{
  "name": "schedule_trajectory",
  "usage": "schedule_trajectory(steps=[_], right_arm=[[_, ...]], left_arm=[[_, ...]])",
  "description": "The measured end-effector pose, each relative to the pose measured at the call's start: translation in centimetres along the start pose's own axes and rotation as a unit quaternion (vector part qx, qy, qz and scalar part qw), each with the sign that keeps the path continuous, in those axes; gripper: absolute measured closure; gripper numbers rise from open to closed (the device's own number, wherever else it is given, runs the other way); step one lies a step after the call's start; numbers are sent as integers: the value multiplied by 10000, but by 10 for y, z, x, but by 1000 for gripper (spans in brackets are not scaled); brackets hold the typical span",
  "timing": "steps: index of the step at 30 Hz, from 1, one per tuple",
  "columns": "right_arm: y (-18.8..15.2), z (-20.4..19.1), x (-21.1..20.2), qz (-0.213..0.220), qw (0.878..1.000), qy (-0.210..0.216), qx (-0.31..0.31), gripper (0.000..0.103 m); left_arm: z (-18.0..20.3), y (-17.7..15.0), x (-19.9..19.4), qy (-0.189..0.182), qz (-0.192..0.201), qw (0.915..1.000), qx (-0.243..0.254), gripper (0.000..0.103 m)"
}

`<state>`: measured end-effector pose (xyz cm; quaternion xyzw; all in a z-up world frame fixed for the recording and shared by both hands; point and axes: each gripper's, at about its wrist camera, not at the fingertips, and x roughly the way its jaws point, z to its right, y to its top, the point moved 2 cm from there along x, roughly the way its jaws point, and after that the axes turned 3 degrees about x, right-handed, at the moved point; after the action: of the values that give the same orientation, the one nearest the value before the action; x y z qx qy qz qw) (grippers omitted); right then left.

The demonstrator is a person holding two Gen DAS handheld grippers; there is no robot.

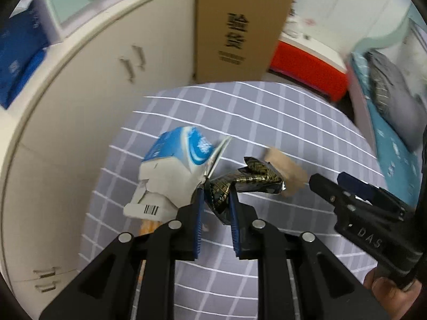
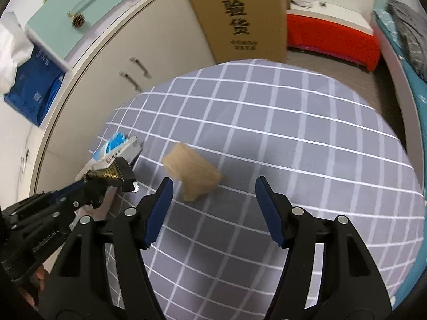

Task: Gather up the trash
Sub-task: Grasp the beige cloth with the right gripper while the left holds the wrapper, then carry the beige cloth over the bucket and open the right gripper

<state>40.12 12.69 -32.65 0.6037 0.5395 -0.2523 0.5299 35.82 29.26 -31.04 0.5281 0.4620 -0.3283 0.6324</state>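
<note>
My left gripper (image 1: 216, 196) is shut on a black-and-gold foil wrapper (image 1: 250, 180), held above the grey checked tablecloth (image 1: 267, 112). A crushed blue-and-white carton (image 1: 176, 168) lies just left of it. A crumpled brown paper wad (image 1: 287, 166) lies to the right on the cloth. My right gripper (image 2: 213, 184) is open, its fingers spread either side of and just short of the brown paper wad (image 2: 193, 172). In the right wrist view the left gripper (image 2: 88, 184) holds the wrapper (image 2: 110, 174) at the left, over the carton (image 2: 120, 146). The right gripper (image 1: 328, 180) shows at the right of the left wrist view.
A tall cardboard box (image 1: 240, 26) stands behind the table. White cabinets (image 1: 93, 93) run along the left. A red storage bench (image 2: 331, 40) and a bed with teal bedding (image 2: 416, 85) are at the right. An orange item (image 1: 148, 226) peeks from under the carton.
</note>
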Motion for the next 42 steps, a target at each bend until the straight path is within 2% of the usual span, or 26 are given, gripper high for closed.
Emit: schedule_trajectory(steps=[5,6,7,9,12,16,20,27,32,42], right_arm=[[3,-15,25,-134,9993,103,-335,41],[3,-17,28,-159,9991,101,-378,49],[3,-18,32,-221,9987,69,-449,53],[3,-19,35,-277,9980,37,-562,74],[1,-16,31,-374,9976,127,-573,82],[-6,-2,13,-361,9980,229,-470,83],[-13,21,-16,-234,9990,285,-266,83],[-29,87,-82,126,9996,200,154,83],[-51,158,-141,398,9975,93,585,83],[-102,296,-238,827,9875,-311,1303,83]], left_arm=[[-8,5,3,74,42,9999,-81,86],[-9,6,4,64,35,9999,-89,86],[-9,5,4,60,22,9999,-86,86],[-4,4,5,83,-2,9999,-77,86],[-3,1,2,90,-10,9999,-69,86],[7,2,-2,81,-26,9999,-86,86],[33,0,-9,62,-50,9999,98,86],[121,-10,-34,-179,8,9978,640,86],[202,-29,-52,-404,-15,9939,1023,86],[372,-77,-77,-800,-8,9793,1858,86]])
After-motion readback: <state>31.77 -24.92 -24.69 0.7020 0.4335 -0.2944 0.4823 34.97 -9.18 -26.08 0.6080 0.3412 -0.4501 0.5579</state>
